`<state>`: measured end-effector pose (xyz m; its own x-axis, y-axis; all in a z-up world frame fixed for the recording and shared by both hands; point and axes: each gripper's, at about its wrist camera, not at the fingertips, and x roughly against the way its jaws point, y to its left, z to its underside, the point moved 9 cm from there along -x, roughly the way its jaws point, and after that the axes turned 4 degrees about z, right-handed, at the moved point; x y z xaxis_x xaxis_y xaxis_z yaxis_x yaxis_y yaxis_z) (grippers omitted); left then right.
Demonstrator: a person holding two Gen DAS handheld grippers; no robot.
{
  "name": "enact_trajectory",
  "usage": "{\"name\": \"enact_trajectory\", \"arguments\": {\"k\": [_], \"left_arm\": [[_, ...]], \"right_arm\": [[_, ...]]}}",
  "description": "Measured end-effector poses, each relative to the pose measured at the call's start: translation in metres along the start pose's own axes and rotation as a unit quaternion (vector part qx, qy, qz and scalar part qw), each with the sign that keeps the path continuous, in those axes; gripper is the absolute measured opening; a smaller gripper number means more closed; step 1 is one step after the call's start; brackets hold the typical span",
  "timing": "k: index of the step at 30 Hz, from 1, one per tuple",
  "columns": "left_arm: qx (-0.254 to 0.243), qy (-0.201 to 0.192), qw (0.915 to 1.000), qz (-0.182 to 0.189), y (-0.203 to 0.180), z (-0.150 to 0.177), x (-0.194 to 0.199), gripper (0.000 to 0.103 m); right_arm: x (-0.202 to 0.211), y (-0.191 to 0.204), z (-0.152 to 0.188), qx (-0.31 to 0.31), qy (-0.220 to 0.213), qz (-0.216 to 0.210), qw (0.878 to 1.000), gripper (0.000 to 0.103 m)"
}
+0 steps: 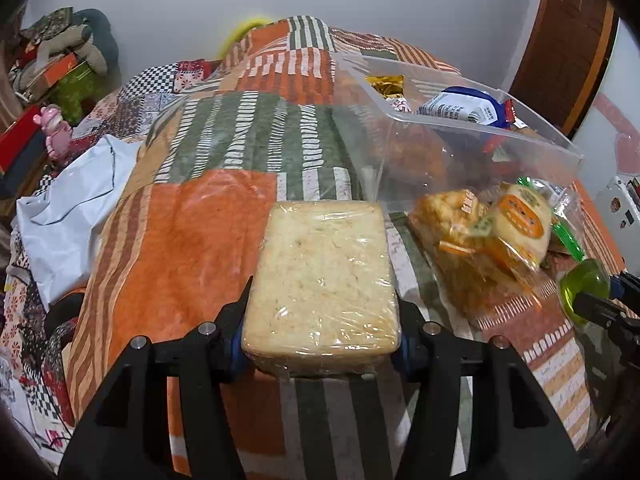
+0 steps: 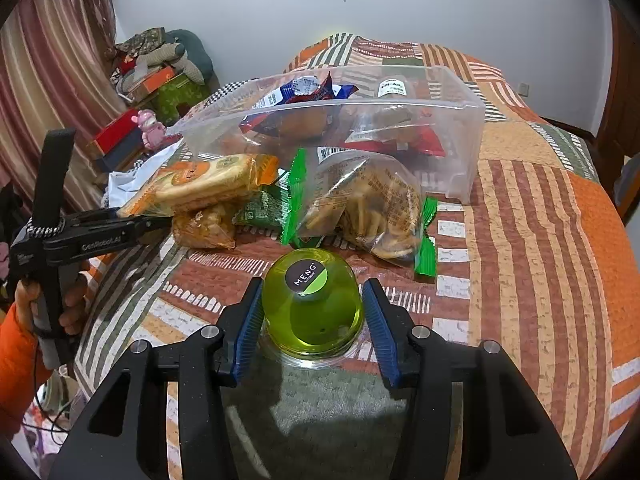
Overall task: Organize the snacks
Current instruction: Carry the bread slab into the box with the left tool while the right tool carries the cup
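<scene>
My left gripper (image 1: pixel 324 300) is shut on a pale bread block (image 1: pixel 324 272) in clear wrap, its pads pressing both long sides above the patchwork bedspread (image 1: pixel 192 240). My right gripper (image 2: pixel 313 286) is shut on an upside-down green jelly cup (image 2: pixel 312 312) with a round dark label; that jelly cup (image 1: pixel 584 284) also shows at the right edge of the left wrist view. A clear plastic bin (image 2: pixel 460 152) holding several snack packs stands behind. In front of it lie an orange-labelled biscuit pack (image 2: pixel 208 184), a green-edged cracker bag (image 2: pixel 368 208) and a small green pack (image 2: pixel 260 212).
A person's hand in an orange sleeve (image 2: pixel 20 352) holds the left gripper's handle (image 2: pixel 52 208) at the left. A white plastic bag (image 1: pixel 72 196) lies on the bed's left side. Boxes, a pink toy (image 2: pixel 150 128) and bundled cloth crowd the far left corner by the curtain.
</scene>
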<state>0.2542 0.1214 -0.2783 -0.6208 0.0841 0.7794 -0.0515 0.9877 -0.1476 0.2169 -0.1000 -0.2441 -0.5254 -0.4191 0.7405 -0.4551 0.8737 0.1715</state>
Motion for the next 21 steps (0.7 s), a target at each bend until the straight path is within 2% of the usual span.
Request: {"name": "enact_trajectory", "arguments": {"k": [9,21], "left_arm": [[0.010,-0.019,0.9998,-0.007,0.002,0.004,0.029,0.055],[-0.002,-0.071,0.9975,0.002,-0.022,-0.021,0.081,0.055]], "right_arm": [[0.017,-0.004,-0.006,-0.003,-0.020,-0.006,1.000,0.046],[0.052,-0.013,-0.041,-0.007,-0.077,0.005,0.997,0.046]]}}
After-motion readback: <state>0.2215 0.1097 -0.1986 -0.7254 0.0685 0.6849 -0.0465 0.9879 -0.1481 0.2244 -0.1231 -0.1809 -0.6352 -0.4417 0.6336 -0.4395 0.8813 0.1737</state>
